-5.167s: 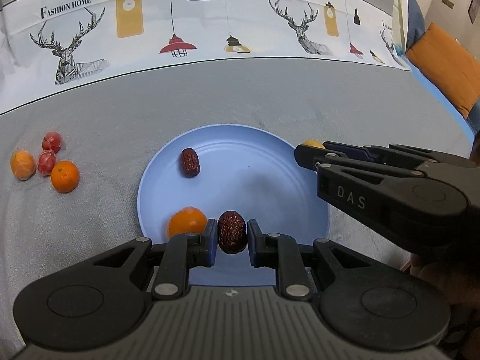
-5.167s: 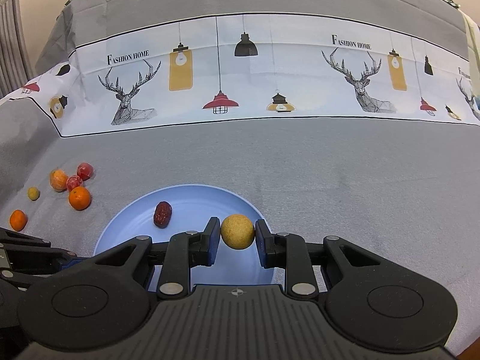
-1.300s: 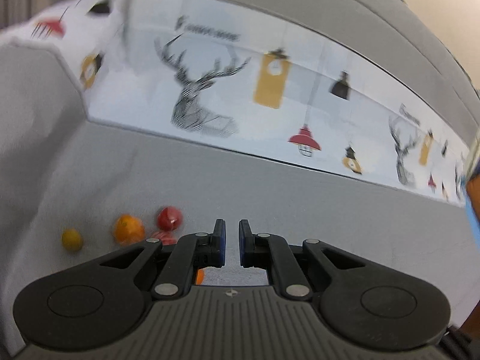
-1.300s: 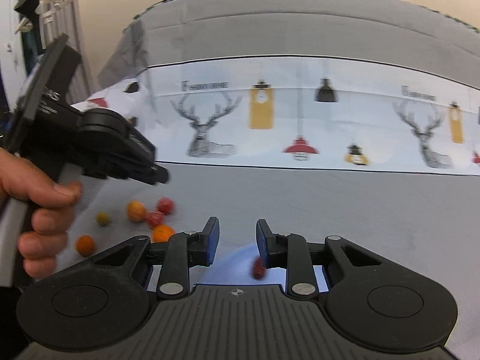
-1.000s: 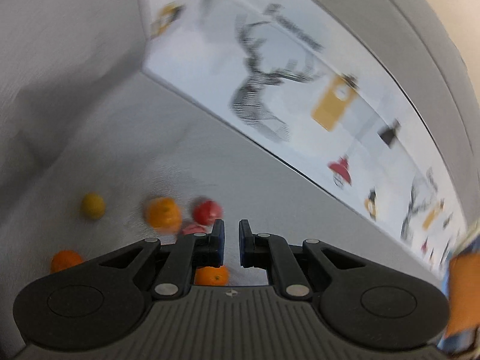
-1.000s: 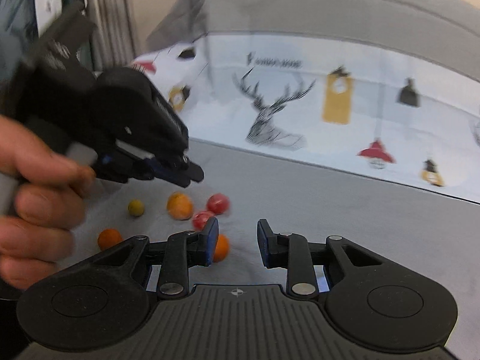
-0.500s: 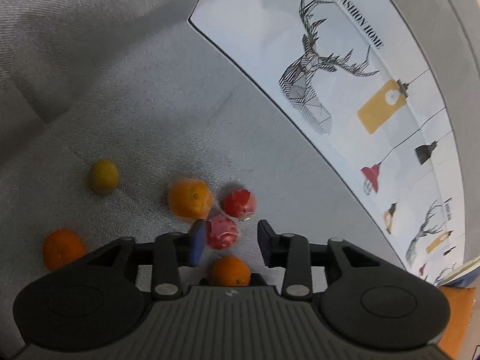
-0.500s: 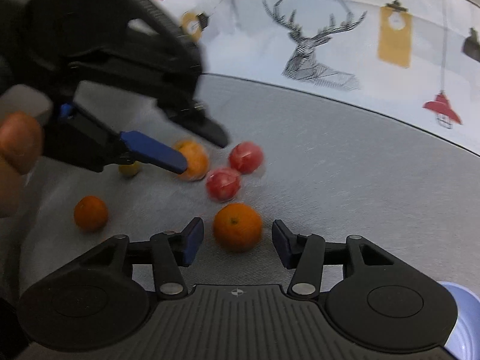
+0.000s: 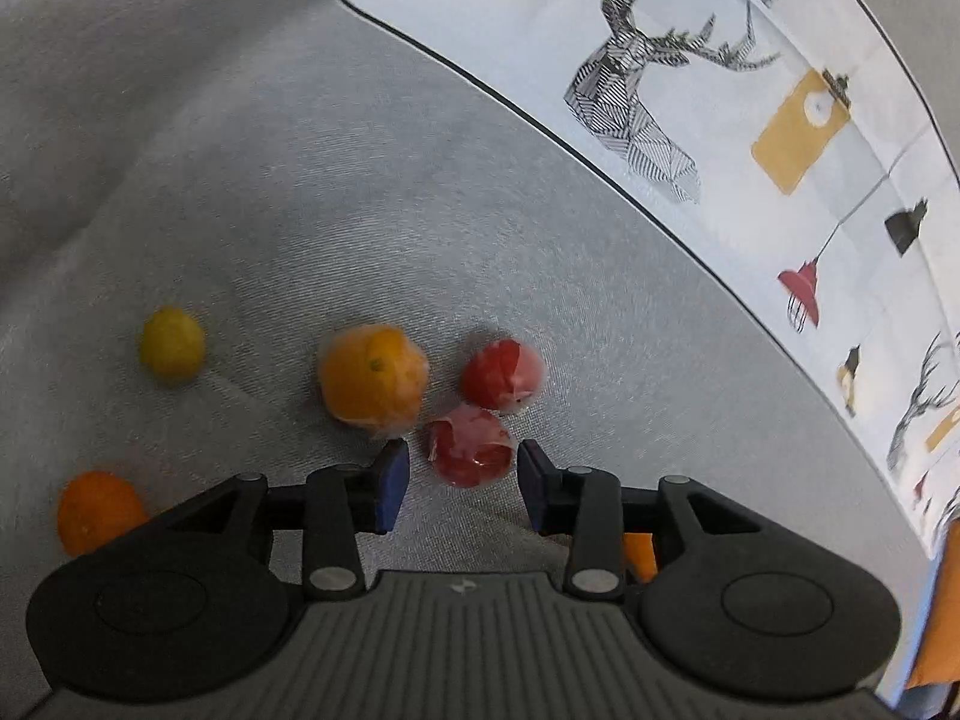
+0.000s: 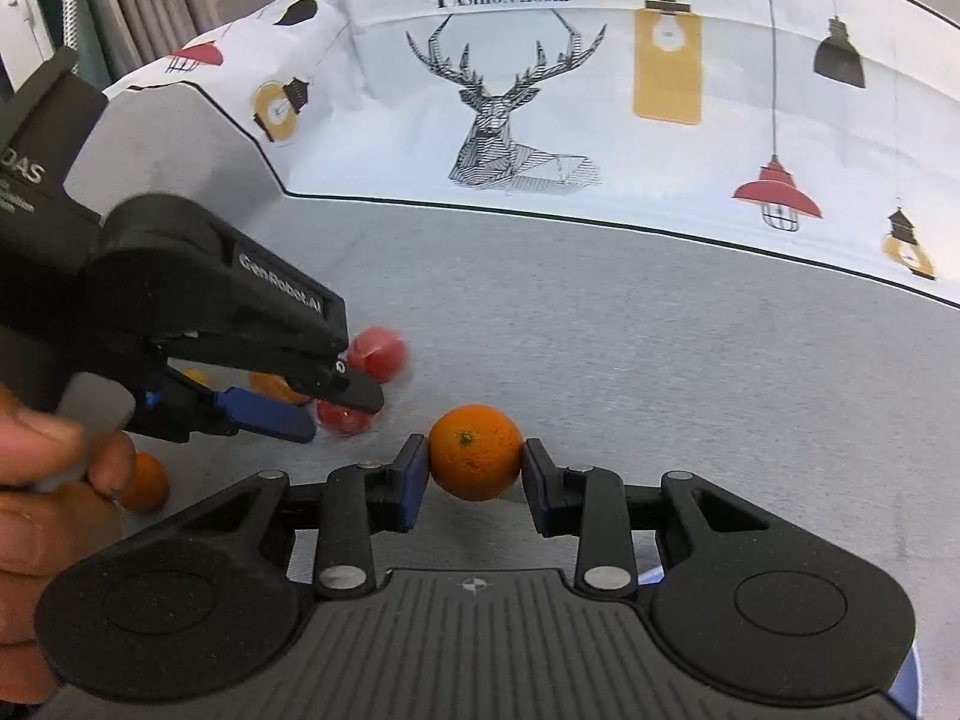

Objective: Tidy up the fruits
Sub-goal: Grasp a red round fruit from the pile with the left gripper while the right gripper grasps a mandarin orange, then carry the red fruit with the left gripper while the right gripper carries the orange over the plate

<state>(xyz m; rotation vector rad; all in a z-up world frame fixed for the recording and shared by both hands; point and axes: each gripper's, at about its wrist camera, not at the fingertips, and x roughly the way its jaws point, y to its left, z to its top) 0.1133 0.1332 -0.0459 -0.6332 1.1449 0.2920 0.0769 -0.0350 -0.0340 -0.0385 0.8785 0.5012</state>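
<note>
1. Right hand-held gripper (image 10: 474,471) has its jaws closing on a small orange (image 10: 476,452), one blue pad against each side of the fruit; the stem dimple faces the camera.
2. Left hand-held gripper (image 9: 463,477) stands spread, with a red fruit in clear wrap (image 9: 470,445) between its fingertips and gaps on both sides; the pads do not press it.
3. Seen from the right wrist, the left tool's body reads "GenRobot.AI" and "DAS"; a hand (image 10: 42,480) holds its handle.
4. Printed cloth (image 10: 600,90) behind the fruit reads "FASHION HOME", with a deer head and hanging lamps.
5. On the grey fabric surface (image 9: 300,180) lie a second wrapped red fruit (image 9: 501,373), a wrapped orange (image 9: 373,375) just beside it, a yellow-green fruit (image 9: 171,343) farther left and another orange (image 9: 96,510) at the lower left.
6. All the fruits are roundish, with no clear long axis.
</note>
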